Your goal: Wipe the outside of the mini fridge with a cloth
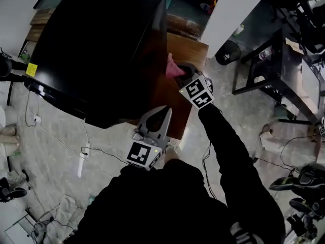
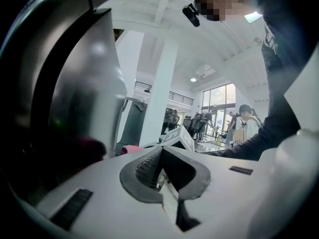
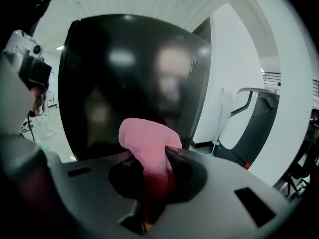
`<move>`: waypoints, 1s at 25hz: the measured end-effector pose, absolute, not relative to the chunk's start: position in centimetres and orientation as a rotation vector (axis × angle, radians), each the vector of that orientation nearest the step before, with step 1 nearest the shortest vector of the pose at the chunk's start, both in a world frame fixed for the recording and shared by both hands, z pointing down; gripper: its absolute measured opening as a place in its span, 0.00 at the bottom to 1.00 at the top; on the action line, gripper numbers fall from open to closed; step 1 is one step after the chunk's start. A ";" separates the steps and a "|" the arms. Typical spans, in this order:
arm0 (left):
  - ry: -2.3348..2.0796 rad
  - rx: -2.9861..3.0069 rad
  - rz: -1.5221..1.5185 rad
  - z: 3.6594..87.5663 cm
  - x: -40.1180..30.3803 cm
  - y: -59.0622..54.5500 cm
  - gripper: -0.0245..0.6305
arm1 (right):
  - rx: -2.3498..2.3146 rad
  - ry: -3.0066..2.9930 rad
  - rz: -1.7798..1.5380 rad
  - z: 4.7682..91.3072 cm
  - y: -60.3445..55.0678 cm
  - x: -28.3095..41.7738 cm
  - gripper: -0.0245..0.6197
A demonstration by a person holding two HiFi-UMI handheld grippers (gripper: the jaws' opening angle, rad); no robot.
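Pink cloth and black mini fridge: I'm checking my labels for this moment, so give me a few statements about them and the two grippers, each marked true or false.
1. The right gripper is shut on the pink terry cloth. True.
2. The left gripper holds a second cloth. False: its jaws are together with nothing between them.
3. The glossy black mini fridge stands on a brown wooden stand. True.
4. The pink cloth lies spread flat on the fridge's top. False: it sticks up from the right gripper's jaws beside the fridge's side wall.
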State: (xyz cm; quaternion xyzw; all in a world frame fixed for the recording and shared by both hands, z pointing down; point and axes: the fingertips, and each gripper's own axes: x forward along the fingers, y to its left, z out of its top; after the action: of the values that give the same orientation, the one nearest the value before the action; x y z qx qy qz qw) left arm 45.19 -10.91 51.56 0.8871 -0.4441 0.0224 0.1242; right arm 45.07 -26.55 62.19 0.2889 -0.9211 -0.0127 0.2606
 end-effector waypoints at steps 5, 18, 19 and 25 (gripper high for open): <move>-1.210 2.665 0.031 46.1 45.2 -7.0 0.05 | 0.828 -2.596 -0.120 51.6 -19.9 46.2 0.12; -1.259 2.733 -0.011 40.2 38.7 0.3 0.05 | 0.707 -2.700 -0.295 39.5 -10.1 36.8 0.12; -1.263 2.719 -0.004 40.3 38.3 0.6 0.05 | 0.700 -2.701 -0.294 39.6 -10.0 36.1 0.12; -1.274 2.703 -0.007 40.9 36.6 1.2 0.05 | 0.714 -2.714 -0.244 40.5 -10.3 34.5 0.12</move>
State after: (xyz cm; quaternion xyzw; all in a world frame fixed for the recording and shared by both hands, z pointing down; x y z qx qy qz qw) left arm 36.63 1.23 40.87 0.9020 -0.4249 -0.0024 0.0766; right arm 34.53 -10.33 40.51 0.2503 -0.9507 -0.0855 0.1618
